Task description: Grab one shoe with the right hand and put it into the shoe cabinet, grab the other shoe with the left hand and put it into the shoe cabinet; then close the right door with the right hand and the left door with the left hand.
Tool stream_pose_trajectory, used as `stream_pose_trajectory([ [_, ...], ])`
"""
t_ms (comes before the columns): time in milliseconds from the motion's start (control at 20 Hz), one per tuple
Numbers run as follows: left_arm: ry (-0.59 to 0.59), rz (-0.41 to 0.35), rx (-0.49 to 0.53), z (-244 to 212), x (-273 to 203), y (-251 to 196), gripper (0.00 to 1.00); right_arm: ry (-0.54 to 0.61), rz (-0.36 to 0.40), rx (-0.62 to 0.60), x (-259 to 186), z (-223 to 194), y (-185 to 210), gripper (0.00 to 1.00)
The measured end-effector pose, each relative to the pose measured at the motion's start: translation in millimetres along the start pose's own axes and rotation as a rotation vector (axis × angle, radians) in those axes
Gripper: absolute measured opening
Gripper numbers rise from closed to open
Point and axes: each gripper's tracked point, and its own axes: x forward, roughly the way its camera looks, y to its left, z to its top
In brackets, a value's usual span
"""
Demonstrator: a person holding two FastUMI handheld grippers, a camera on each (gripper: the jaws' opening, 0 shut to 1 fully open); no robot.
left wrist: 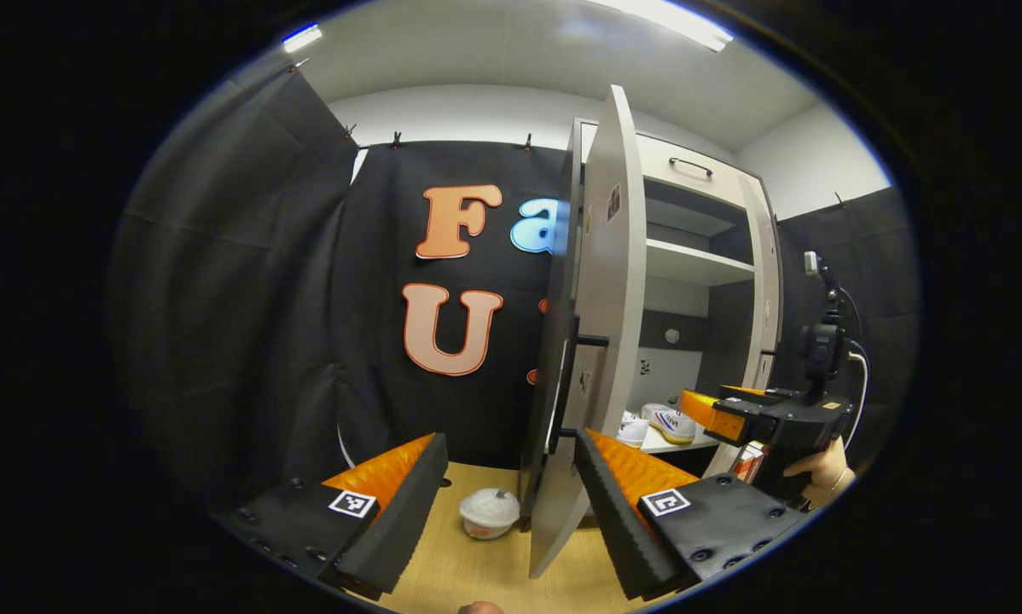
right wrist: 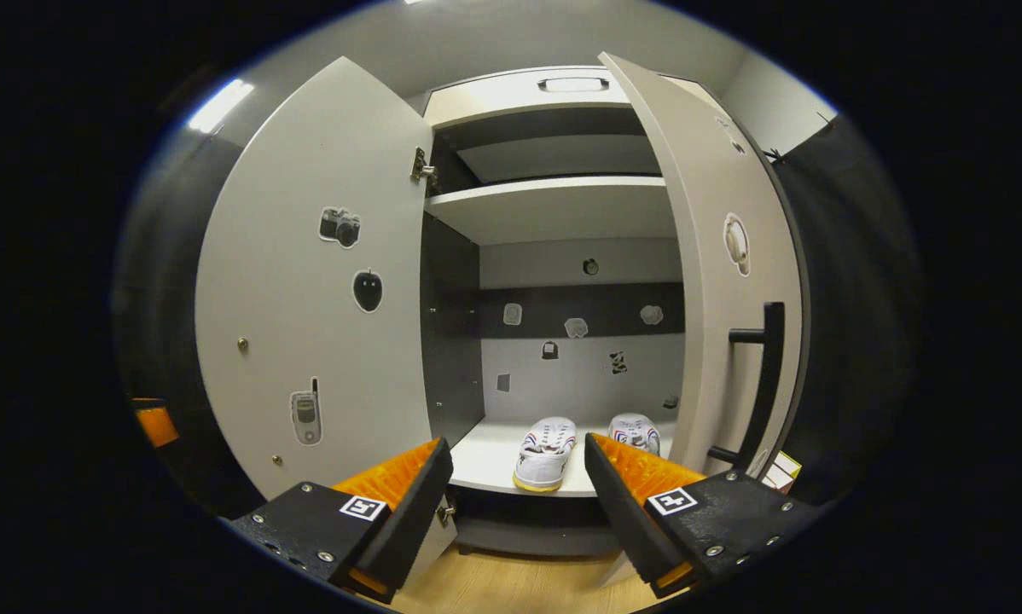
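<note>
1. While both doors of the cabinet (right wrist: 554, 205) stand open, two white shoes (right wrist: 545, 452) sit side by side on its lower shelf.
2. Left gripper (left wrist: 507, 499) is spread and empty, near the left door (left wrist: 592, 341).
3. Right gripper (right wrist: 519, 503) is spread, empty, facing the shelf beside the right door (right wrist: 724, 281).

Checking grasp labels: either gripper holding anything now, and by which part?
Nothing held. Left gripper and right gripper are open and empty; both shoes sit in the cabinet.

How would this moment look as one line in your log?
shoes in cabinet | both doors open | left gripper open | right gripper open
</note>
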Motion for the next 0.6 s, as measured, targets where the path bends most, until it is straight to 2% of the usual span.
stream_pose_trajectory([
  [300,-0.03,-0.095,0.006,4.1,44.7,-12.5,0.97,-0.008,-0.006,-0.033,-33.7,7.8,-13.1,0.95],
  [400,-0.023,-0.094,0.022,-0.1,56.5,-15.2,0.94,-0.017,-0.023,-0.049,-43.5,12.1,-22.4,0.95],
  [500,0.001,-0.121,-0.003,-8.5,64.6,-22.8,0.97,-0.023,-0.041,-0.065,-51.6,15.7,-29.7,0.95],
  [600,0.012,-0.116,-0.022,-11.4,68.3,-22.3,0.96,-0.027,-0.057,-0.084,-58.4,17.3,-36.5,0.96],
])
